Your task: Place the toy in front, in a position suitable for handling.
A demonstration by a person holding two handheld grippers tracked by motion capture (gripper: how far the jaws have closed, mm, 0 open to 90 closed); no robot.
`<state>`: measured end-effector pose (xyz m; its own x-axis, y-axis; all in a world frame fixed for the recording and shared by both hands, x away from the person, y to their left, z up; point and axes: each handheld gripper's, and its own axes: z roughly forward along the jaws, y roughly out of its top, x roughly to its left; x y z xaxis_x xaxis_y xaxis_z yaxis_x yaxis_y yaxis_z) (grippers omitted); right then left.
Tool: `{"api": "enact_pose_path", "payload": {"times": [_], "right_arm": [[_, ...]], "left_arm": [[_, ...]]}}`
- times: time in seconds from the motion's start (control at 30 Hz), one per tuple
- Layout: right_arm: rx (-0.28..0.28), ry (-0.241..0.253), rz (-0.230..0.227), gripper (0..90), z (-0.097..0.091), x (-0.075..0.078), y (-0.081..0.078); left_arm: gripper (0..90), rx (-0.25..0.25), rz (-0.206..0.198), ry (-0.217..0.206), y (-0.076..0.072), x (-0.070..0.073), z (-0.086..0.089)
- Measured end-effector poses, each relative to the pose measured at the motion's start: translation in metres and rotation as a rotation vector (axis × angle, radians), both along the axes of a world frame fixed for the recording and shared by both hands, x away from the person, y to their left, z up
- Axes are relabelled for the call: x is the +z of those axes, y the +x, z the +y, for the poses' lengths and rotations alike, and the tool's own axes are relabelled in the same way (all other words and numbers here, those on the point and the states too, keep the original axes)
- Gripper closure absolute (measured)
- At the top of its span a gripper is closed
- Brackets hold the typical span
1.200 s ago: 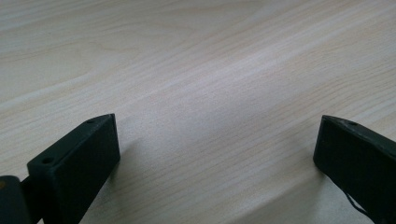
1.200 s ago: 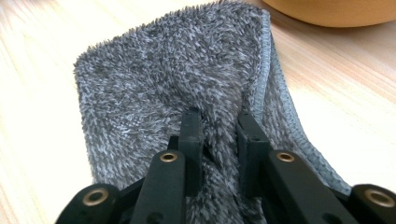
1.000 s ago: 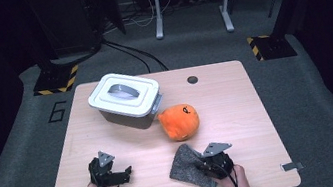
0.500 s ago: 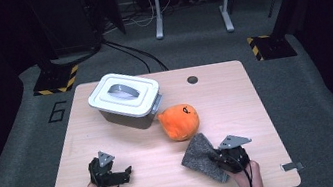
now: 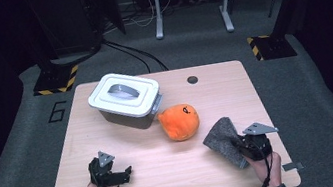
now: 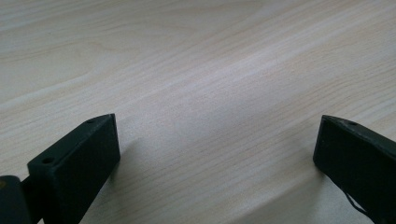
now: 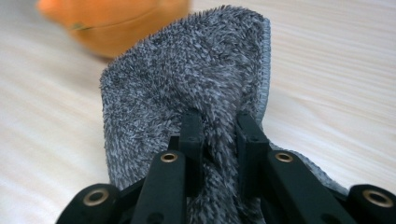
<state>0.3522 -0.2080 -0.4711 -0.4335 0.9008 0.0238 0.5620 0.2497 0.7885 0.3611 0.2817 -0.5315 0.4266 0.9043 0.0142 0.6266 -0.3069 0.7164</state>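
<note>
The right claw (image 5: 237, 144) has carried its pinched grey cloth (image 7: 187, 88) rightward; left claw (image 6: 217, 154) gapes wide.

On the table (image 5: 110, 133), upper left of centre: box (image 5: 126, 107) with lid (image 5: 123, 94) on top. Just right of and below it, near the middle: plush (image 5: 179, 122). Lower right of the plush, close beside it: cloth (image 5: 222, 138), pinched in the right gripper (image 5: 243, 144) at the lower right. At the lower left: left gripper (image 5: 116, 175), well apart from the rest. Near the table's upper edge, right of the box: hole (image 5: 192, 79).
</note>
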Motion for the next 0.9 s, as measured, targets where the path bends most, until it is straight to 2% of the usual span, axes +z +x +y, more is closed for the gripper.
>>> {"api": "enact_pose_path", "payload": {"times": [0.3,0.47,0.9], "right_arm": [[-0.153,0.01,0.008,75.7,-0.031,-0.003,0.018],[-0.205,0.0,0.006,75.4,-0.04,-0.005,0.03],[-0.311,-0.011,0.061,73.7,-0.05,-0.019,0.061]], "left_arm": [[0.2,0.0,0.001,0.0,0.0,0.0,0.0],[0.2,0.0,-0.001,0.0,0.0,0.0,0.0],[0.2,-0.005,0.005,0.001,0.0,0.001,0.0]]}}
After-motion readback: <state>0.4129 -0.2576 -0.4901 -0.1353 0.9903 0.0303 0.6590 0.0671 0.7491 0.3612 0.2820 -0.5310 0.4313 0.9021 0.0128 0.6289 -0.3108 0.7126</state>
